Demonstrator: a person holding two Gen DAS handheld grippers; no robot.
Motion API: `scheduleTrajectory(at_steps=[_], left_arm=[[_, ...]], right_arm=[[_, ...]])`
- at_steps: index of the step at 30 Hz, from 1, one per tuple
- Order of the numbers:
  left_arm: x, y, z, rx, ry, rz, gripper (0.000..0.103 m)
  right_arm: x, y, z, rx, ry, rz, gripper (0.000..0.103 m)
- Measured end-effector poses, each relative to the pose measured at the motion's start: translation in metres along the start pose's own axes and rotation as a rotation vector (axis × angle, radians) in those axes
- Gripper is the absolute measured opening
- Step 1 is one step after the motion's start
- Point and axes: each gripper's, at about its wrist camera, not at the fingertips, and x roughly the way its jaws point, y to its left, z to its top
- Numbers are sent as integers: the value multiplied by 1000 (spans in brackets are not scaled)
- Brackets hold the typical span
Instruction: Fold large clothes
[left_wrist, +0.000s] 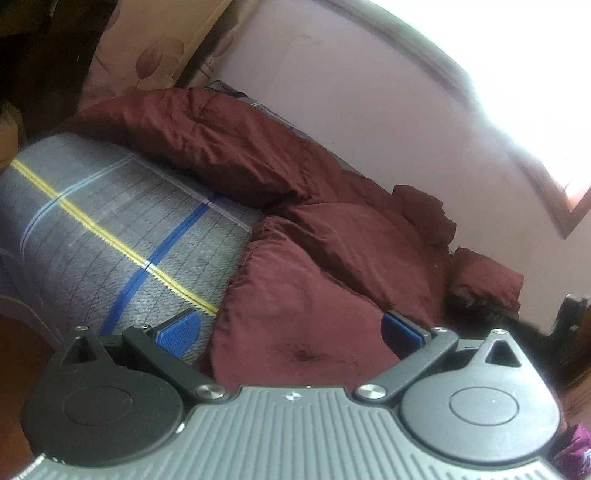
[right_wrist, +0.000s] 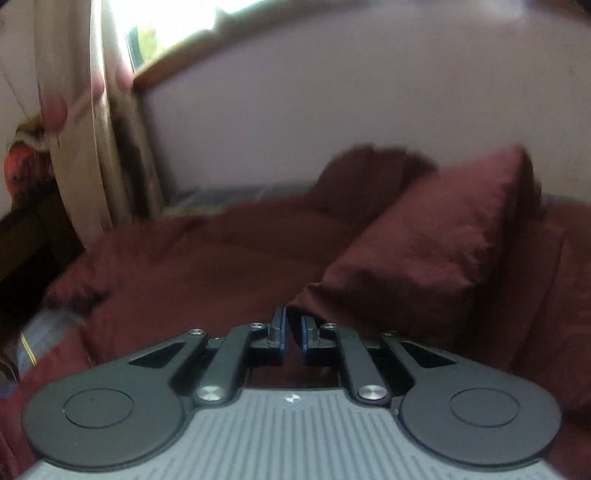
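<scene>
From the left wrist, the left gripper (left_wrist: 291, 332) stands with its blue pads (left_wrist: 179, 328) spread wide, one on each side of a lobe of the maroon cloth (left_wrist: 288, 258), and I see neither pad pressing on it. The cloth sprawls in rumpled folds across a grey striped bedcover (left_wrist: 110, 221) and runs back along the pale wall (left_wrist: 351, 74). From the right wrist, blurred as it is, the right gripper (right_wrist: 293, 325) has its fingers drawn nearly together, and a corner of the cloth (right_wrist: 424, 251) appears pinched between the pads, rising from there in a peaked flap; the rest lies spread over the bed towards the curtain (right_wrist: 85, 147). The risk I see is on the right: the pinch looks to hold only the tip of a corner, so a brisk pull could slide the fabric out and drop the fold. On the left, closing now could gather a thick bunch rather than a clean edge, and the fold would come out crooked. The loose bulk could also drag the bedcover along.
</scene>
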Motion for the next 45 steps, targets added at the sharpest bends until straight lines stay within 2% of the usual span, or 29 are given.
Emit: scheduleTrajectory(at_steps=[2,4,5,6,8,10,12,14,15,18,19,20,21,22,23,25,26,28,30,31,32,34,36,37,38,40,41,43,45], left_arm=[[4,2,0,-4,7,1,103],[8,1,0,0,12,2,103],[9,0,0,6,12,3,103],[9,-1,1,13,10,2,103],[9,-4,1,25,2,3,103],[8,-6,1,29,-2,1,103],[6,-7,1,28,-8,-5,103],[4,-8,3,30,-13,-8,103],[2,-9,3,31,-18,-12,103],[-6,-10,5,42,-42,-19,103],[-9,-10,5,48,-48,-20,103],[-10,-9,5,52,-54,-21,103],[-12,-9,5,55,-57,-21,103],[-13,-8,5,54,-58,-22,103],[-13,-6,5,50,-57,-27,103],[-14,-3,6,36,-50,-35,103],[-14,-2,6,27,-47,-41,103],[-17,1,4,15,-49,-53,103],[-18,2,3,15,-48,-57,103],[-19,1,2,17,-46,-59,103],[-19,1,2,19,-43,-60,103],[-19,-1,1,27,-41,-60,103],[-21,-2,1,39,-48,-50,103],[-22,-3,1,46,-54,-40,103],[-23,-3,2,52,-59,-32,103],[-26,-1,5,57,-72,-11,103],[-29,1,8,53,-80,-3,103],[-34,9,13,44,-101,14,103],[-35,18,20,38,-118,45,103]], right_arm=[[-2,9,-12,-81,3,-37,10],[1,23,-7,-160,0,-42,11],[2,33,-7,-234,5,-72,11],[1,42,-8,-339,20,-114,11],[10,73,-17,-608,75,-218,21],[21,105,-39,-903,127,-305,21],[23,127,-63,-1188,125,-380,20],[23,141,-75,-1362,133,-407,20],[20,145,-74,-1378,119,-417,21],[0,156,-70,-1312,87,-420,35],[-13,160,-70,-1300,45,-403,58],[-35,160,-73,-1297,-23,-388,91],[-53,166,-77,-1302,-104,-377,99],[-76,166,-83,-1301,-184,-364,103],[-95,170,-84,-1278,-251,-328,103],[-126,172,-72,-1134,-290,-238,103],[-140,168,-59,-993,-267,-224,103],[-152,143,-28,-685,-242,-255,103],[-152,97,3,-354,-208,-313,103],[-149,77,16,-214,-176,-302,103],[-144,54,25,-45,-138,-249,103],[-128,23,31,198,-89,-172,103],[-108,11,37,347,-57,-58,101],[-100,21,43,410,-59,14,101],[-95,39,52,402,-72,130,100],[-103,94,73,247,-134,363,98],[-114,118,78,180,-202,421,98],[-132,150,83,123,-290,458,99],[-137,159,79,130,-287,436,99]])
